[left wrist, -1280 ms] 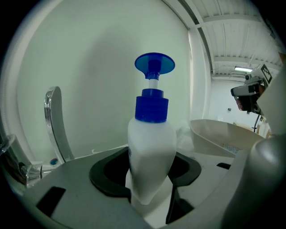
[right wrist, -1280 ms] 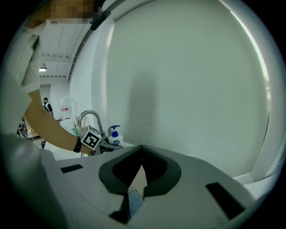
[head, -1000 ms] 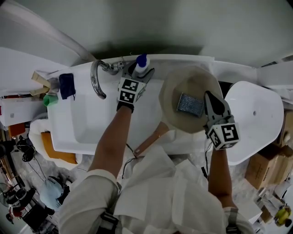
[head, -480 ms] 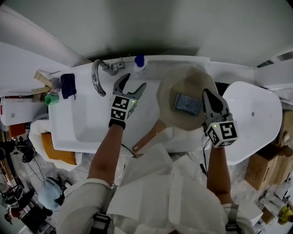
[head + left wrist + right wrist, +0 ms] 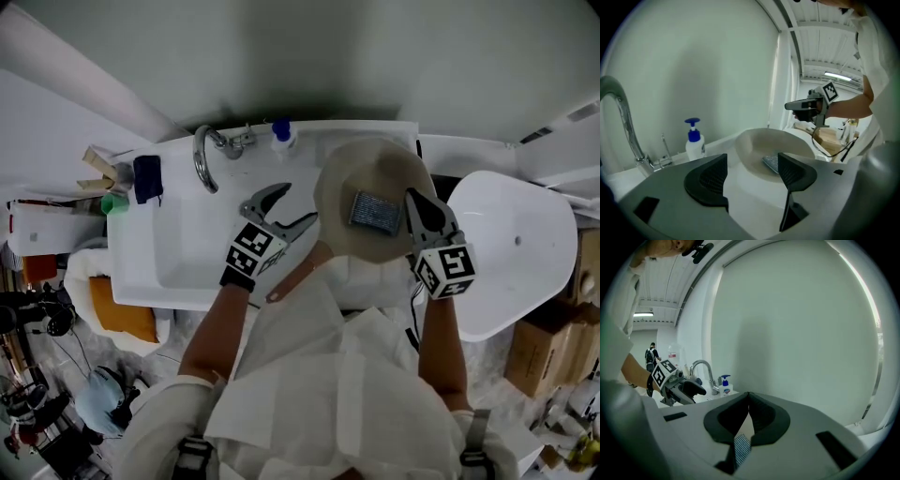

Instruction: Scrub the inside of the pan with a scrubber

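The pan (image 5: 370, 169) sits at the sink's right end, beige inside, with its wooden handle (image 5: 298, 279) pointing toward me. A grey scrubber (image 5: 376, 212) lies flat in it and also shows in the left gripper view (image 5: 771, 162). My left gripper (image 5: 295, 204) hovers just left of the pan, above the handle. Its jaws have just been opening and stand open (image 5: 752, 171) with nothing between them. My right gripper (image 5: 412, 195) is shut and empty, its tip over the pan's right side beside the scrubber (image 5: 742, 448).
The white sink (image 5: 169, 253) has a chrome faucet (image 5: 202, 159) and a blue-capped soap bottle (image 5: 281, 134) at its back edge. A dark blue item (image 5: 147, 178) and a green cup (image 5: 114, 202) stand at its left. A white oval fixture (image 5: 516, 244) lies right of the pan.
My left gripper drew back from the soap bottle at the sink's back edge, toward me and right, to beside the pan. The right gripper stayed by the scrubber.
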A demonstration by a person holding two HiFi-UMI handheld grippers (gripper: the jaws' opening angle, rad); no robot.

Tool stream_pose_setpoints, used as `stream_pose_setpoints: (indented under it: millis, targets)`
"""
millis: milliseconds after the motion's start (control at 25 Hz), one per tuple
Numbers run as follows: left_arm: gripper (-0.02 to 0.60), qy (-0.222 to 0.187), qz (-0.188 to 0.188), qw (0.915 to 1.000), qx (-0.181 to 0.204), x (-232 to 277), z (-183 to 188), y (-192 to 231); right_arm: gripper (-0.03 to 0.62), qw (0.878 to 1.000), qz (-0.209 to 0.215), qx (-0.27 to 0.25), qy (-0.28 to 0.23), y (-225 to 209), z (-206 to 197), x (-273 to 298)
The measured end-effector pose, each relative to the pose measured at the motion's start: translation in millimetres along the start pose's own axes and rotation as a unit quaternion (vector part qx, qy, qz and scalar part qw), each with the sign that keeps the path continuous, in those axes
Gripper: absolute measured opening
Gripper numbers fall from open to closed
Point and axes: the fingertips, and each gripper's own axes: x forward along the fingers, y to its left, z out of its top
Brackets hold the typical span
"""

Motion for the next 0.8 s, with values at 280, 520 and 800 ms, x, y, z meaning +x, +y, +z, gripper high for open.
stream_pose_setpoints:
  millis: [280,520,800]
  targets:
    - [0.376,0.089,-0.097,0.9913,0.009,-5,-21,-59,0.009,0.998,0.027,-0.047,0.027,4,-5,2]
    - [0.388,0.151,-0.134,0.9794,-0.012,5,-56,-101,0.009,0.993,0.065,-0.073,0.073,15,-29,12]
    - [0.387,0.216,-0.124,0.9686,0.006,14,-82,-113,0.141,0.963,0.16,-0.118,0.182,37,-83,38]
